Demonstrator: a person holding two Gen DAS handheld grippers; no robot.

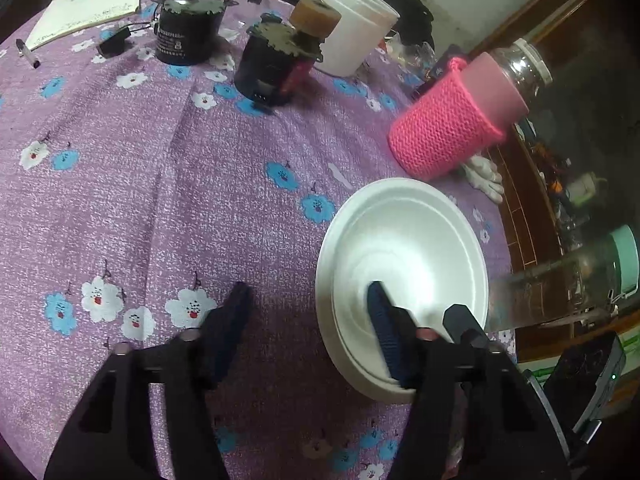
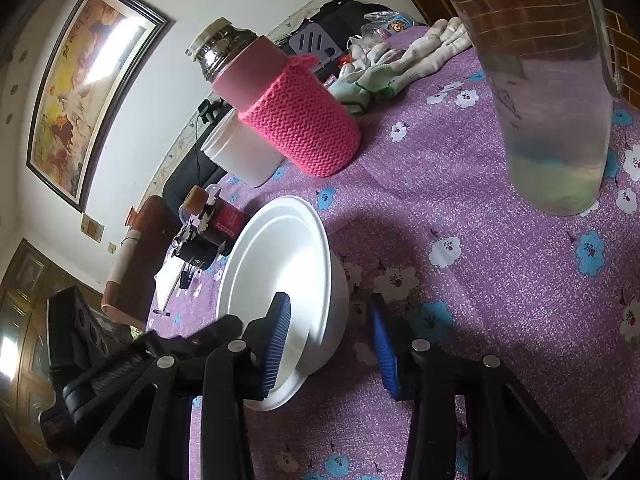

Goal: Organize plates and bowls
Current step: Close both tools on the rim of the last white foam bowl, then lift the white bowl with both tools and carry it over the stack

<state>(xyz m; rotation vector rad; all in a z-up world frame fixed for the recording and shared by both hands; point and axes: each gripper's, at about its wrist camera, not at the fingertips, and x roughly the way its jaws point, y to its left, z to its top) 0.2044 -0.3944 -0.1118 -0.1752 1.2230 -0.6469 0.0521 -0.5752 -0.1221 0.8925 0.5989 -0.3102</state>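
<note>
Right wrist: gripper (image 2: 330, 312) (jaws apart), straddling bowl (image 2: 280, 272) rim

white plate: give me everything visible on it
The white plate looks like matte foam, round, with a stepped rim. The right wrist view shows it resting on a white bowl on the purple floral tablecloth. Both open hand-held grippers, left and right, straddle its near edge, one finger over it.

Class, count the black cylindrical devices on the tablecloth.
2: one device at the far edge beside the notepad; the other nearer, before the white jar. Others may be hidden.
</note>
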